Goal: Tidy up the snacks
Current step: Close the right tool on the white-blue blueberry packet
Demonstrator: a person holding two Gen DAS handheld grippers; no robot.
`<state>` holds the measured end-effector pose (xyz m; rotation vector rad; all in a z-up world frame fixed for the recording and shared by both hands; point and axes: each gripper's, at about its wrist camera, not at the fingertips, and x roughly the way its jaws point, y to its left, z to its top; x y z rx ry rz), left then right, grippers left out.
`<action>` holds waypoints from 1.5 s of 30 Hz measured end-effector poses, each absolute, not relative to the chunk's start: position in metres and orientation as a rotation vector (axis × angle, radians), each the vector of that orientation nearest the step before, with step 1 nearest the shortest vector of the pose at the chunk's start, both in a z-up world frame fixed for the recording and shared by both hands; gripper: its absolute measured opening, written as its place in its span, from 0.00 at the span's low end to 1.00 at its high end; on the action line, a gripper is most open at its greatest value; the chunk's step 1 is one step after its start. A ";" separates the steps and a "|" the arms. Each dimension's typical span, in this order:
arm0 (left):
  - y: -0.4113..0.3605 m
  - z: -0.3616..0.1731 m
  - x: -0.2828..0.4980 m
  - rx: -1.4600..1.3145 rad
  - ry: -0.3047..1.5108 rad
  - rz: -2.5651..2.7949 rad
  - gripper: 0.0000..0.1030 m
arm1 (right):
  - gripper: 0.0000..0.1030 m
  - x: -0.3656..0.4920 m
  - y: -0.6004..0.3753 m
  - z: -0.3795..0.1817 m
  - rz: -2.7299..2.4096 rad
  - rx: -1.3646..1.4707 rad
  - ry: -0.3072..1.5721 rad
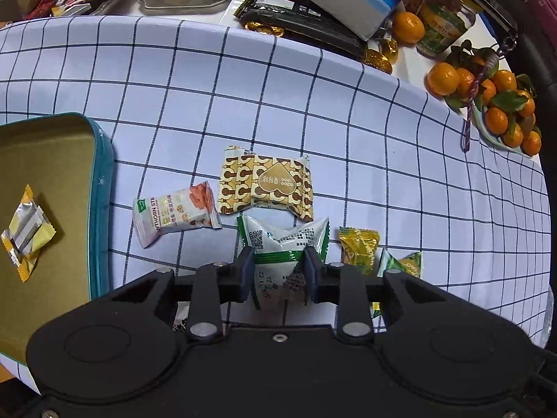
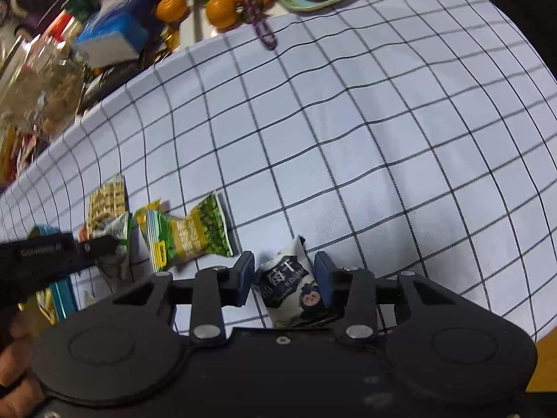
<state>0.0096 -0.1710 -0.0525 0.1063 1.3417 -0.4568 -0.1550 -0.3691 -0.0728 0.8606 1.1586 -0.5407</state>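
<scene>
Left gripper (image 1: 278, 259): matte black, blue pads pinching a crinkled white-and-green packet (image 1: 283, 240) on the checked cloth (image 1: 383, 174).
Right gripper (image 2: 283, 271): pads clamping a glossy white pouch (image 2: 292, 285).
Tin (image 1: 101, 181): teal, rounded, holds one foil sweet (image 1: 26, 230).

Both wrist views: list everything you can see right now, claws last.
Teal metal tin: one, gold inside, left, holding one yellow-silver candy.
White-green snack packet: one, between the left claw's pads.
Brown-patterned heart-label packet: one, mid-cloth.
White-orange hawthorn packet: one, beside the tin.
Yellow-green packets: two, right of the left claw.
White blueberry packet: one, between the right claw's pads.
Tangerines: many, orange, far right.
Checked cloth: one, white-navy.
Left claw: shut on packet.
Right claw: shut on packet.
</scene>
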 end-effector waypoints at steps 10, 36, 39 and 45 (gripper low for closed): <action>-0.173 -0.047 0.005 0.146 1.306 -0.471 0.29 | 0.52 -0.160 -0.363 -0.067 -0.454 0.823 1.179; -0.188 -0.060 0.005 0.196 1.280 -0.436 0.53 | 0.41 -0.152 -0.339 -0.078 -0.467 0.594 1.222; -0.191 -0.062 0.005 0.200 1.284 -0.440 0.53 | 0.40 -0.154 -0.345 -0.077 -0.484 0.640 1.219; -0.191 -0.060 0.004 0.165 1.310 -0.488 0.40 | 0.40 -0.157 -0.359 -0.073 -0.539 0.724 1.196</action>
